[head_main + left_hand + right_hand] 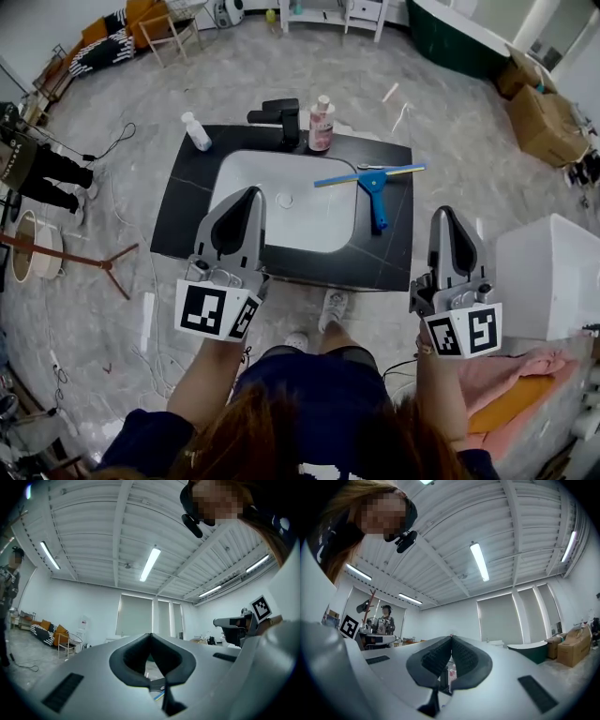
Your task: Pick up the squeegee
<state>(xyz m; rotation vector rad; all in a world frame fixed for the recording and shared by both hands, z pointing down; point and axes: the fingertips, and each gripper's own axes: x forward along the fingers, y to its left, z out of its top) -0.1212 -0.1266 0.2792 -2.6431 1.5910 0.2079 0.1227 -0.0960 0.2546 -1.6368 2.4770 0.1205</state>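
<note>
The squeegee [375,190], with a blue handle and a long blue and yellow blade, lies flat on the black counter [186,204] just right of the white basin [281,220]. My left gripper [251,193] hovers over the basin's near left part, its jaws shut with nothing between them; the left gripper view shows the tips [150,634] meeting. My right gripper [443,215] hangs off the counter's near right corner, nearer to me than the squeegee. It is also shut and empty, and its pads [451,637] are pressed together.
A black faucet [280,116], a pink bottle [322,124] and a white bottle [196,131] stand along the counter's far edge. A white box [551,274] stands to the right, with cardboard boxes [544,120] beyond it. A person [36,167] stands at far left among floor cables.
</note>
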